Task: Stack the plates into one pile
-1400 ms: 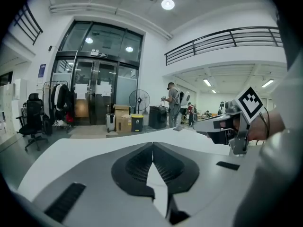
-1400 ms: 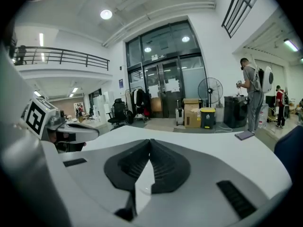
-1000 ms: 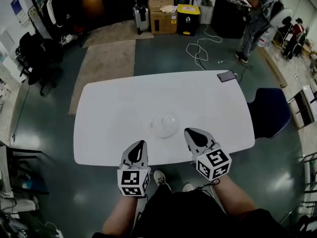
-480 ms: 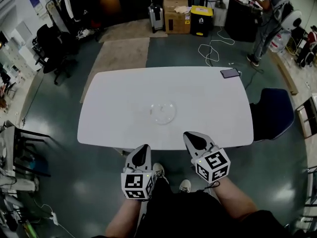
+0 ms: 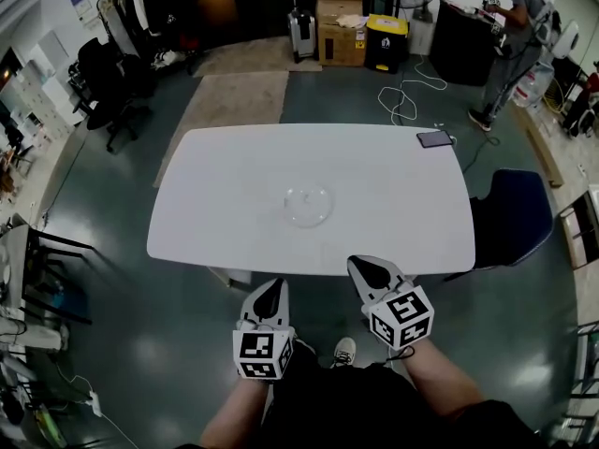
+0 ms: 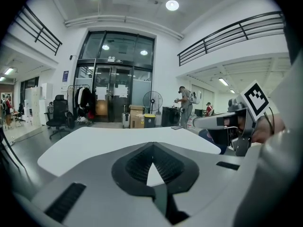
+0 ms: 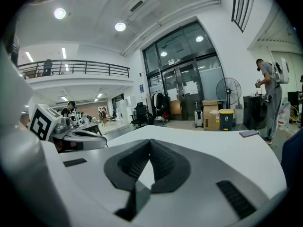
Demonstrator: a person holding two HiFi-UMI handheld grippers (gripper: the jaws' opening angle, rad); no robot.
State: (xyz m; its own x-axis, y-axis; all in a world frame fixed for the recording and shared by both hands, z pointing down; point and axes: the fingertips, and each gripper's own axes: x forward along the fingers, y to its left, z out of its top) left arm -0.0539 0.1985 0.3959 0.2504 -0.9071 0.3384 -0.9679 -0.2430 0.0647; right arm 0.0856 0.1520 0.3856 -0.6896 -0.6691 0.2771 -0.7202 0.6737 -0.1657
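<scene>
- Black office chair (image 5: 112, 92): stands on the floor well off the left end of the table (image 5: 215, 185). It has no bearing on the work.
- Left gripper (image 5: 272, 288): my claw hangs just off the table's near edge, over the floor. The jaws are pressed together with nothing between them.
- Plates (image 5: 309, 206): clear, lying in one spot near the table's middle, well apart from both claws. I cannot count them. No loose plate shows anywhere else on the table, so I judge the pile complete.
- Step in hand, as I judge it: stand clear.
  - Hold both claws off the near edge.
  - Avoid knocking the table, since clear plates stacked loosely would likely slide.
  - If the pile needs squaring, open a claw before crossing the edge and come in from the near side.
- Right gripper (image 5: 361, 263): at the table's near edge, with the tips about level with its rim in the head view. The jaws are likewise together and empty.
- Phone (image 5: 434, 138): lies flat at the table's far right corner, well apart from the plates. It is not in the way.
- Blue chair (image 5: 513, 215): drawn up to the table's right end. It would crowd a reach from that side.
- Person (image 5: 513, 36): stands well beyond the table's far right corner, with a cable (image 5: 404, 96) loose on the floor between. Neither obstructs.
</scene>
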